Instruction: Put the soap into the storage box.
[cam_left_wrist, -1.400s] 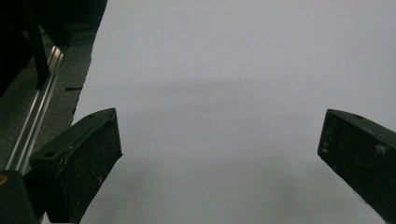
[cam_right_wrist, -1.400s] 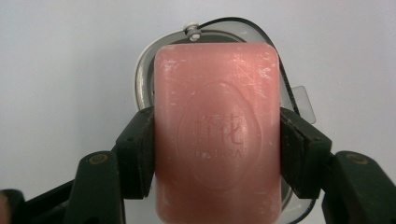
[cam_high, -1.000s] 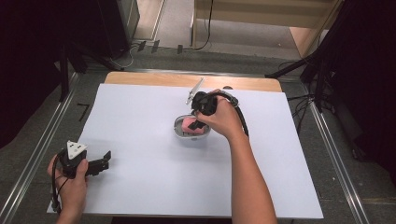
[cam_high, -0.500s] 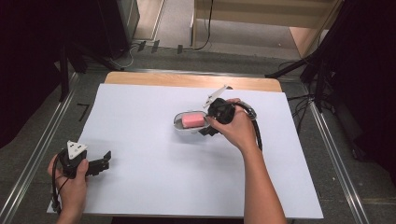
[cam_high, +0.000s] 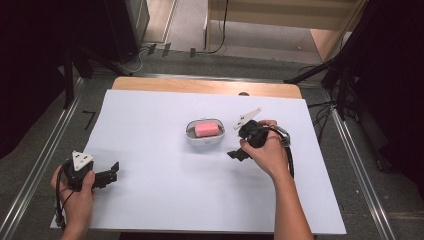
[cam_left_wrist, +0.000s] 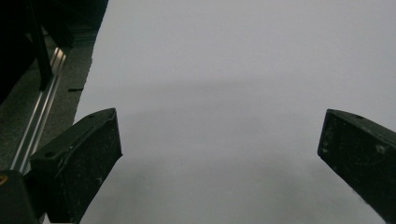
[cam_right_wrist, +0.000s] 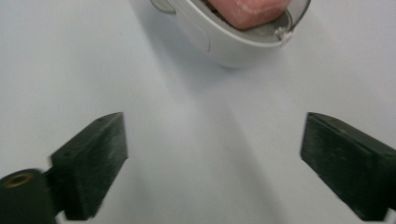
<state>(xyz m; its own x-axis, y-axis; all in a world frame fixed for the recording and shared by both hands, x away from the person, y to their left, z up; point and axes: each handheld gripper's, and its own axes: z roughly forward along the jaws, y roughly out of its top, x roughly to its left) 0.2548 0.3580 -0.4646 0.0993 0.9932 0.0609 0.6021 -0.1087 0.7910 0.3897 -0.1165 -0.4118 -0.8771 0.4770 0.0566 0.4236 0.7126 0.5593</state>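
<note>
A small white oval dish (cam_high: 204, 139) sits mid-table with a pink block (cam_high: 205, 129) lying in it. My right gripper (cam_high: 236, 153) hovers just right of the dish, apart from it, jaws open and empty. In the right gripper view the dish (cam_right_wrist: 224, 42) and the pink block (cam_right_wrist: 247, 11) are at the top edge, beyond my open right gripper (cam_right_wrist: 212, 140). My left gripper (cam_high: 111, 175) rests near the table's front left corner, open and empty. In the left gripper view, only bare white surface lies between the jaws of the left gripper (cam_left_wrist: 219, 140).
A white sheet (cam_high: 150, 200) covers the table, with a wooden strip (cam_high: 200, 86) along the far edge. Metal rails (cam_high: 45, 165) run along both sides. Dark stands and cables stand on the floor behind the table.
My right gripper has drawn back from over the dish, to the right and toward the person, leaving the pink block in the dish. The left gripper has stayed put.
</note>
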